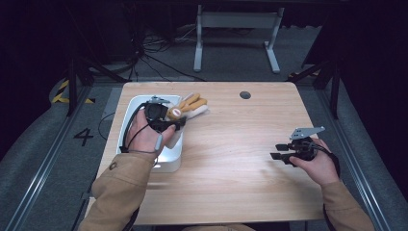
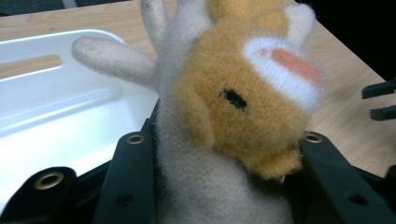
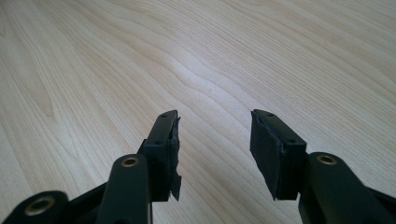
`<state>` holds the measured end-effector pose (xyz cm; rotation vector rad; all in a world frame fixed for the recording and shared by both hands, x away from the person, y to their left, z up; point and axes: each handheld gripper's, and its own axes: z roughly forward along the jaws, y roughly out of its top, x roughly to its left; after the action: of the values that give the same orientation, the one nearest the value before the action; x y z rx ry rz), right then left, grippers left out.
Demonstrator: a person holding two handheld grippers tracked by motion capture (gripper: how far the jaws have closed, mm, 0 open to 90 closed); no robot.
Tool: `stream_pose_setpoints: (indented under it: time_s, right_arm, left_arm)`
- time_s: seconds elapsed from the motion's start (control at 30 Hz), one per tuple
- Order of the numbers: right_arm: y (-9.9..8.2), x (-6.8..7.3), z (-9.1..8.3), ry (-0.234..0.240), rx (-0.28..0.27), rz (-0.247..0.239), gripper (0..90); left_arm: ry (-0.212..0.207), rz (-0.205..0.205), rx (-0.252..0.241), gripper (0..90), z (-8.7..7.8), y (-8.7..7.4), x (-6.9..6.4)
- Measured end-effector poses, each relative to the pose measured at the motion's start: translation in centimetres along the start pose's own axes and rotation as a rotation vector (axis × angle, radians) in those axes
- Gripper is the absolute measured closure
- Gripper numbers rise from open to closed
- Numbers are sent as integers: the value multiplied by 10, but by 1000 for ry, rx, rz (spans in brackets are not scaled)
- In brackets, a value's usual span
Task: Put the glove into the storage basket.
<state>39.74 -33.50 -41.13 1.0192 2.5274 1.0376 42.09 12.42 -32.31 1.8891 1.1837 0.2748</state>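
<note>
We are looking down on a light wooden table (image 1: 231,144) where a person in tan sleeves is working a gripper in each hand. The left gripper (image 1: 175,120) is pinching a plush toy (image 1: 190,107), an orange-and-beige knitted animal with a small black eye and a white patch with pink on it. In the left gripper view its two black jaws are pressing into the soft beige body of the plush toy (image 2: 233,107) from both sides, with the orange head sitting just above them. The toy is hanging at the right-hand edge of a white tray (image 1: 129,113), partly over the tray's rim and partly over the bare tabletop, and its pale limbs are sticking out away from the person. We cannot tell whether any part of it is touching the tray. The tray is sitting near the table's left side, and the left gripper view is showing its smooth white inside (image 2: 56,112) with a slot handle. Well apart, near the table's right edge, the right gripper (image 1: 279,150) is hovering low over the wood, its jaws spread with nothing between them; in the right gripper view we are seeing the right gripper (image 3: 215,140) above plain wood grain.
</note>
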Motion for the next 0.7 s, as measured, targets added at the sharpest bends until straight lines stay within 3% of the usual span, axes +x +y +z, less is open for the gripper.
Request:
stream_pose_setpoints:
  time_s: [0.3,0.37,0.47,0.7]
  right_arm:
    - [7,0,4,12,1,-9,535]
    - [12,1,8,23,2,-21,535]
    - [14,2,11,29,3,-28,535]
    - [19,1,13,38,-1,-33,535]
  left_arm:
    - [61,-65,-6,593,-9,-9,24]
    - [80,-118,-13,590,-14,-12,29]
    - [109,-146,-18,588,-16,-15,33]
    - [158,-189,-1,588,-15,-21,48]
